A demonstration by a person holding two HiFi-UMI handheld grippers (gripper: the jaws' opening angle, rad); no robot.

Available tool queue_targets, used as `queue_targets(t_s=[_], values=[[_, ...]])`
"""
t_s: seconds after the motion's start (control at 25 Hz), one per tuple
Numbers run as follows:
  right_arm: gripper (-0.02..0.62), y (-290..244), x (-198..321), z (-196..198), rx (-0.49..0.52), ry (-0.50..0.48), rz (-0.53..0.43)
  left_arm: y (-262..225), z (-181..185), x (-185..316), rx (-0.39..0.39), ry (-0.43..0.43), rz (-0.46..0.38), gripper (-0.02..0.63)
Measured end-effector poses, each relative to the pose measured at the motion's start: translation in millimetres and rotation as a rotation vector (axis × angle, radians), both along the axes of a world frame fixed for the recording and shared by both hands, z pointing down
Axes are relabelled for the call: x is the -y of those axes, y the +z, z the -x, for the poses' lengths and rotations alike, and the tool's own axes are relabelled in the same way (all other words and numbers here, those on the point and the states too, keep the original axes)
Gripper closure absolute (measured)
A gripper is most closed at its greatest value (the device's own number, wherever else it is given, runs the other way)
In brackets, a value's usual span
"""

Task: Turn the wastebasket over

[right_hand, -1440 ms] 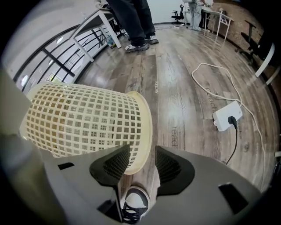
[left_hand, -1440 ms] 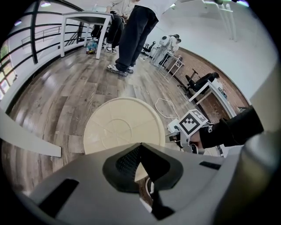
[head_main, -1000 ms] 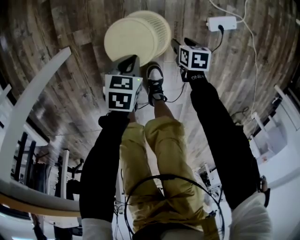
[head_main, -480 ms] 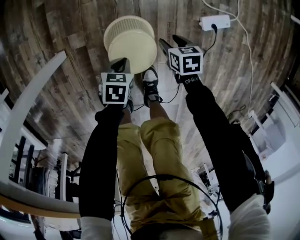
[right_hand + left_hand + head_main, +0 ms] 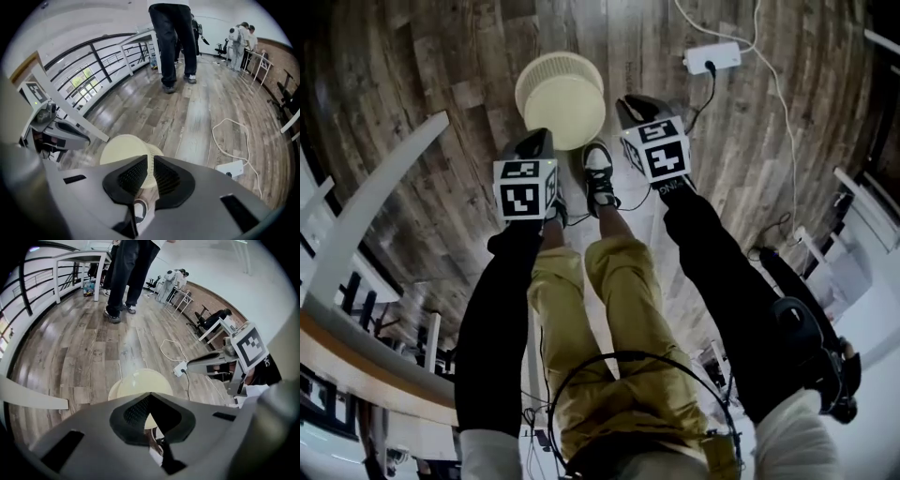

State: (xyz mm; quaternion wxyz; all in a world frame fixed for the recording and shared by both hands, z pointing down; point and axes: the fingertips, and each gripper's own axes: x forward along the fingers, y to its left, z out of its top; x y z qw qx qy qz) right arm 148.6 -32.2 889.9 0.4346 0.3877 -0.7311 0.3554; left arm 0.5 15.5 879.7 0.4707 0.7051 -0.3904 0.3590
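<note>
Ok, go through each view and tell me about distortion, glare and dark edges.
Head view: heavy fisheye bends the floor planks into arcs, the corners go dark, and the pale wastebasket is the brightest thing. Left gripper view: black round border, a sheen streak on the floor, the railing bowed. Right gripper view: same dark border, daylight glare behind the railing, the power strip sharp.

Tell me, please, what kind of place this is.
Probably an open office or lab: white desks with office chairs along a brick wall, a black railing beside the wood-plank floor, and a power strip lying on it.
</note>
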Motion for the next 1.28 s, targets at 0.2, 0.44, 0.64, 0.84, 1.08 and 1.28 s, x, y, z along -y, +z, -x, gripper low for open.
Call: queue_targets(t_s=[0.2,0.44,0.64,0.84,1.08,1.28], values=[[0.572,-97,22,24,0.056,-0.034,-0.137,-83,-3,36,-0.029,-0.054,-0.114,0.606],[0.572,-249,53,57,0.124,-0.074,-0.352,-227,-17,88,-0.096,-0.083,-0.323,0.606],[0.572,-386,65,76,0.194,-0.071,-0.504,-361,-19,107,-0.133,-0.088,-0.5,0.606],[0.572,-498,71,82,0.253,-0.066,-0.615,-466,-11,113,-0.128,-0.093,-0.626,0.606],[0.572,-594,63,82,0.286,-0.07,-0.688,-569,5,109,-0.122,-0.109,-0.738,0.606],[0.572,-661,50,94,0.32,-0.096,-0.749,-646,22,101,-0.133,-0.123,-0.836,0.606]])
